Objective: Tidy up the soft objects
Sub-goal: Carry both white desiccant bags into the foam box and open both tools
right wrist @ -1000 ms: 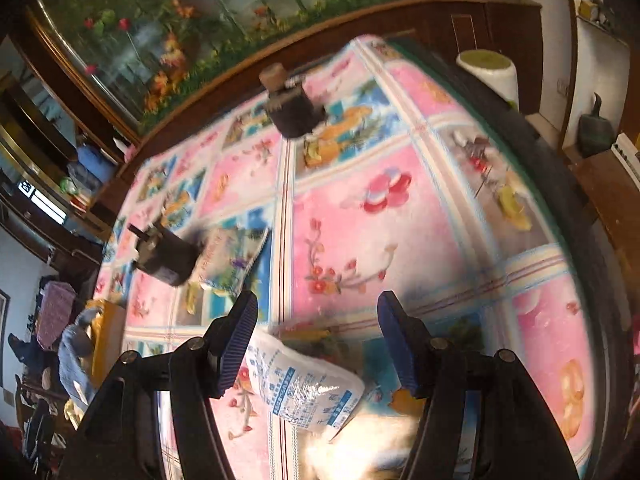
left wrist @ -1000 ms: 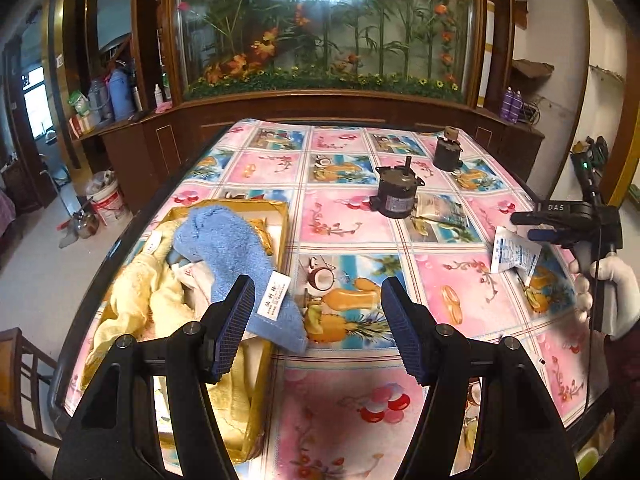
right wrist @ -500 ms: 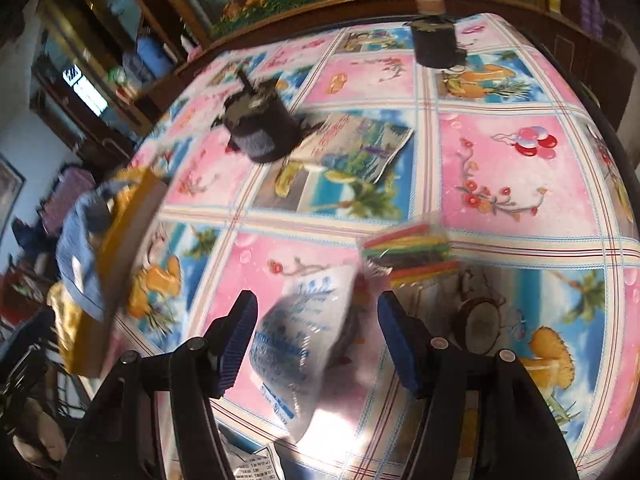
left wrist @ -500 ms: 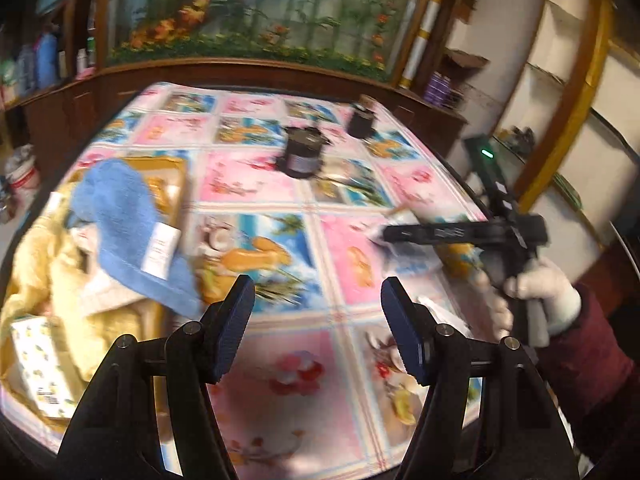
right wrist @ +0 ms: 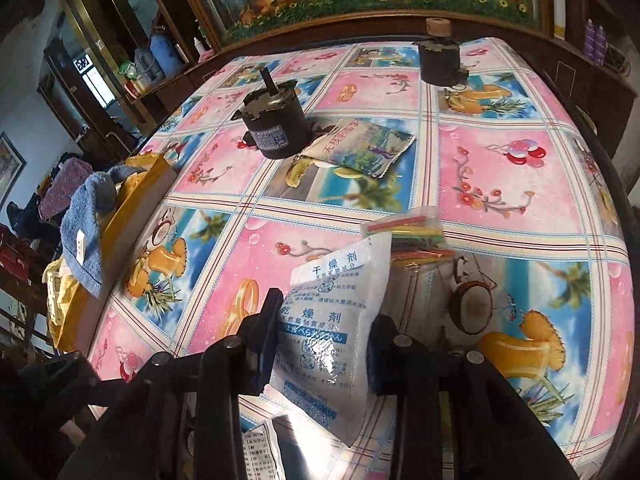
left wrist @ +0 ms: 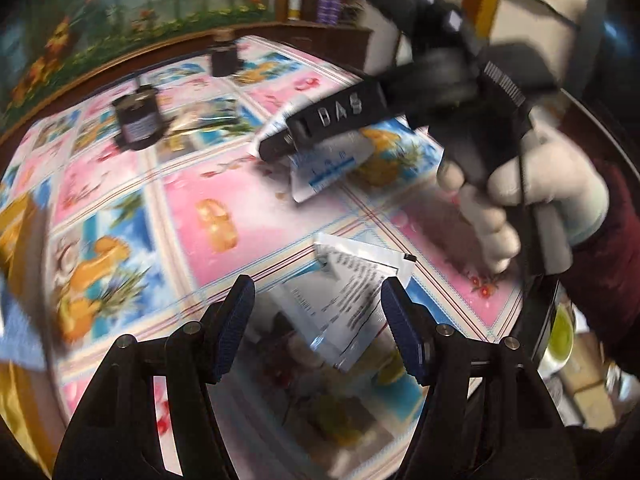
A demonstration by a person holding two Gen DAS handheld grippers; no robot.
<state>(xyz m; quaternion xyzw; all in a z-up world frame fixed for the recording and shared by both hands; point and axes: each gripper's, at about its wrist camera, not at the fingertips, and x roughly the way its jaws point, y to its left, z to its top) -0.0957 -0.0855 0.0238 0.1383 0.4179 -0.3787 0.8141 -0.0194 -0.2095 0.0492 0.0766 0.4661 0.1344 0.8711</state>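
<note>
White crinkly plastic desiccant sachet with blue print [right wrist: 334, 320] sits between the jaws of the right gripper [right wrist: 320, 344]; they are closing and we see both blue pads pressing its sides, lower half of the packet bulging below the pinch. We judge this step is the grab, with the yellow cardboard box of towels [right wrist: 132, 200] at the left table edge as the likely drop spot. To do it well we'd finish the squeeze, so the slick film can't slide, then lift straight up clear of the small clear bag of coloured strips [right wrist: 416, 236] just behind it. Left gripper [left wrist: 318, 320] has jaws apart, nothing clamped, hovering over a flat silvery foil packet with black text [left wrist: 352, 288] on the pink-and-blue fruit-print oilcloth [left wrist: 240, 200]; we'd centre it before closing, the packet lies flat.

Hard to read: left view is motion-blurred, so we can't tell if the left fingertips touch the foil packet. The box interior is mostly cut off. The white-gloved hand [left wrist: 532, 184] hides part of the table's right edge
</note>
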